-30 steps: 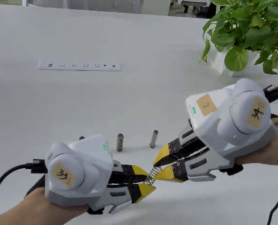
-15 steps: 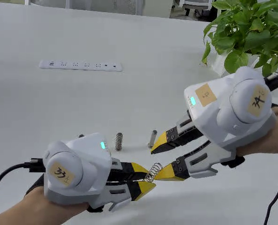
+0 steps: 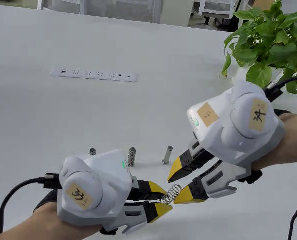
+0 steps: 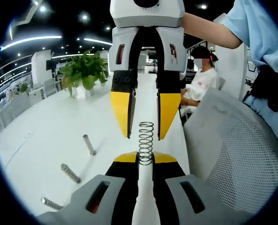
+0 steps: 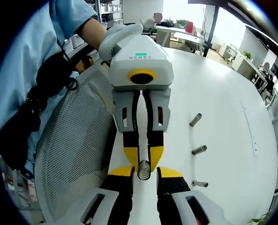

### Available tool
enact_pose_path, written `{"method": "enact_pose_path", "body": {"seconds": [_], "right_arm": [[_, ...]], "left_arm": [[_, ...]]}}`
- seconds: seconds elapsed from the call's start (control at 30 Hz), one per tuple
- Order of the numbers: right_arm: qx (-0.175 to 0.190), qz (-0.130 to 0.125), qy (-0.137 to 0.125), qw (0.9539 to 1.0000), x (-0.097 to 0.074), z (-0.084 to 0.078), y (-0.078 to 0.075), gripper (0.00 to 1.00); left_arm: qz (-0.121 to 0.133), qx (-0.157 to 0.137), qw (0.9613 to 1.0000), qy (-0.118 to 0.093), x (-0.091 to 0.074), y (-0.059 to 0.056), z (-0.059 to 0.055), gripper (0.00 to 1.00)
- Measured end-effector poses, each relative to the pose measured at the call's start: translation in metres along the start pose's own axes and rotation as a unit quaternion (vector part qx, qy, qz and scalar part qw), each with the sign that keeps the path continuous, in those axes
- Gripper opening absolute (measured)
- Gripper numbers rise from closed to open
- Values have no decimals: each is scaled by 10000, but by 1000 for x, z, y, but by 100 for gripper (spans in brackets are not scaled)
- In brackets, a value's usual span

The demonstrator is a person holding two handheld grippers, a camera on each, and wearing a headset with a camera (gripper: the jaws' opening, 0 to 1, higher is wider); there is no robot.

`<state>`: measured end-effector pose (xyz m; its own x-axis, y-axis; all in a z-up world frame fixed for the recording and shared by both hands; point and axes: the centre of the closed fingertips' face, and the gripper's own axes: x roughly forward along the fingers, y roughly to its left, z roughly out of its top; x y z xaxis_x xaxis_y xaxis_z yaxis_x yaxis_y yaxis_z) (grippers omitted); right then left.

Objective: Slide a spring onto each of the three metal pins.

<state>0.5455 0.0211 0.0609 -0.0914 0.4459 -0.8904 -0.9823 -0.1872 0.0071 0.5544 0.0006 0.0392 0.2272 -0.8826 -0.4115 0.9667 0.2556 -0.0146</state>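
Head view: the left tool (image 3: 164,199) is closed on one end of a spring (image 3: 171,193), held just above the near edge of the desk (image 3: 48,120).
Right tool (image 3: 174,188): jaws parted on either side of the spring's free end, gripping nothing. A second ago they were clamped on it.
Pins: beyond the tools stand a pin wearing a spring (image 3: 132,156), a bare pin (image 3: 167,155) and a third pin (image 3: 92,151). They sit in the same order as before.
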Motion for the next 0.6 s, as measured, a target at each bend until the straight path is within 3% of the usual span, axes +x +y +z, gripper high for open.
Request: {"method": "enact_pose_path", "body": {"seconds": [0.23, 0.6], "right_arm": [[36, 91, 126, 9999, 5, -8, 2, 10], [143, 133, 185, 9996, 7, -15, 5, 9]], "left_arm": [[-37, 17, 10000, -50, 3, -1, 4, 6], [-140, 25, 9999, -97, 8, -4, 7, 6]]}}
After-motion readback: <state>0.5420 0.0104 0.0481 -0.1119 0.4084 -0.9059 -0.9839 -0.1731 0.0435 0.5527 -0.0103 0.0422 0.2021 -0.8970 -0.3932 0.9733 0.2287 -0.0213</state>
